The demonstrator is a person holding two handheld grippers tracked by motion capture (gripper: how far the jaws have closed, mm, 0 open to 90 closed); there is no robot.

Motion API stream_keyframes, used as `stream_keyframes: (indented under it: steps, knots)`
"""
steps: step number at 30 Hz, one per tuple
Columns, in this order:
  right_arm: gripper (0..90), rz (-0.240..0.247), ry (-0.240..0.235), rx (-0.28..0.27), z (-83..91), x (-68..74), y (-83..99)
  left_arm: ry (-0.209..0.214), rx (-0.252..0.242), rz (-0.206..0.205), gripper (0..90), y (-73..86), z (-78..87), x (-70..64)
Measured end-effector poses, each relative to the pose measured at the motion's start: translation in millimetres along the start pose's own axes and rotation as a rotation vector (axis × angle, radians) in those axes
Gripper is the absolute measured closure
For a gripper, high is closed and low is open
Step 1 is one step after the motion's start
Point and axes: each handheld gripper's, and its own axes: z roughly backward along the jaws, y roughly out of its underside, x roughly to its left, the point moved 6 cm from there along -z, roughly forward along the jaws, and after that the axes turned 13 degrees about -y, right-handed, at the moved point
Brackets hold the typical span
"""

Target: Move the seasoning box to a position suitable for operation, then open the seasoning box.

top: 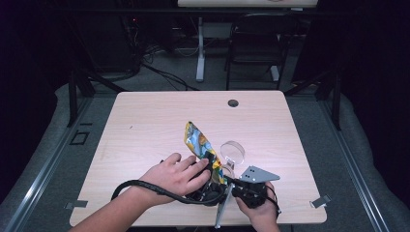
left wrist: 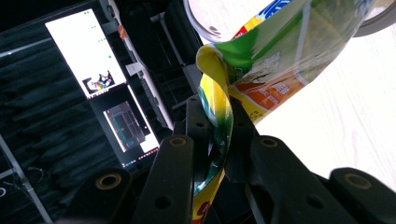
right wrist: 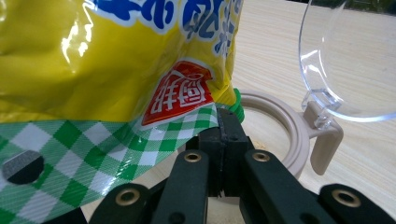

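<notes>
High view: I pinch the snack bag [top: 198, 142] with both grippers, left [top: 209, 159] and right [top: 232, 186], clamped on its sealed edge, ready to pull it apart over the jar [top: 233, 151].

A yellow snack bag [top: 199, 143] with blue lettering, a red seal and a green-checked edge is held tilted above the near table area. Its lower end is pinched, and a twisted corner is seen in the left gripper view.
</notes>
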Motion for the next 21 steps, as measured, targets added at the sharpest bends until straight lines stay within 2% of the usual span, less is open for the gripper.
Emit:
stream_keyframes:
  steps: [2,3,6,8,10,11,12,13,14,16,17,21]
  knots:
    - [90.0,0.0,-0.003,-0.004,-0.6,0.4,-0.5,0.024,0.003,0.013,83.4,0.8,-1.2,-1.4]
    - [90.0,0.0,-0.002,-0.002,-0.7,0.3,-0.3,0.008,-0.001,0.003,83.4,0.4,-1.9,-0.3]
    - [90.0,-0.003,-0.001,0.001,0.0,-0.6,0.5,0.01,-0.007,0.015,83.4,-0.7,-3.3,-1.0]
    - [90.0,-0.006,0.004,0.0,1.1,-1.5,0.8,0.0,-0.008,-0.001,83.4,-1.9,-3.8,1.0]
    - [90.0,-0.008,0.002,-0.002,1.4,-1.8,1.2,0.013,-0.007,0.011,83.4,-2.7,-3.8,-0.8]
    - [90.0,-0.009,0.004,-0.001,1.9,-2.0,1.5,0.001,-0.012,0.004,83.4,-3.5,-4.1,0.5]
    - [90.0,-0.01,0.003,-0.005,2.0,-2.0,1.7,0.012,-0.011,0.006,83.4,-3.6,-4.0,0.5]
    - [90.0,-0.01,0.005,-0.005,2.3,-2.0,1.8,-0.006,-0.017,-0.013,83.4,-4.2,-4.5,3.3]
    - [90.0,-0.01,0.006,-0.007,2.6,-2.0,1.7,0.002,-0.014,0.008,83.4,-3.7,-4.6,1.6]
    - [90.0,-0.01,0.005,-0.007,2.8,-1.8,1.7,0.002,-0.014,0.01,83.4,-3.4,-4.5,1.7]
    - [90.0,-0.01,0.003,-0.01,2.7,-1.6,1.5,0.019,-0.009,0.019,83.4,-2.9,-3.8,0.3]
    - [89.9,-0.006,0.001,-0.008,2.3,-0.9,0.7,0.003,-0.013,0.009,83.4,-1.4,-3.2,1.4]
